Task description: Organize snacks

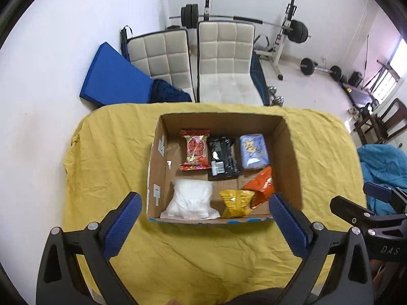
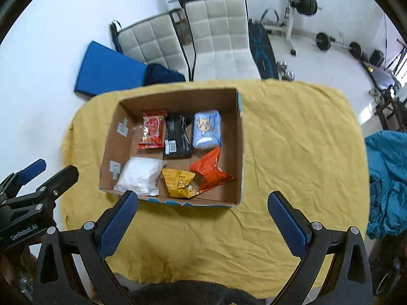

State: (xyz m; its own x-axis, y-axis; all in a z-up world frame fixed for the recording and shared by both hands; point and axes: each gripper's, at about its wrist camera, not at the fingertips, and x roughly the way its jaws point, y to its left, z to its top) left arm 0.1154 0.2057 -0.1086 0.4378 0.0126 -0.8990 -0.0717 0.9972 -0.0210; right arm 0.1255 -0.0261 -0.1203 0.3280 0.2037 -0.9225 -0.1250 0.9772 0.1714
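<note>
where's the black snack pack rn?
The black pack lies flat in the cardboard box, back row middle, between the red pack and the light-blue pack.

An open brown cardboard box (image 1: 290,152) holds six snack packets lying flat. Far row, left to right: a red printed packet (image 1: 195,150), a black packet (image 1: 223,158), a pale blue packet (image 1: 253,151). Near row: a white pouch (image 1: 190,199), a crumpled yellow packet (image 1: 236,202), an orange packet (image 1: 262,186).
</note>
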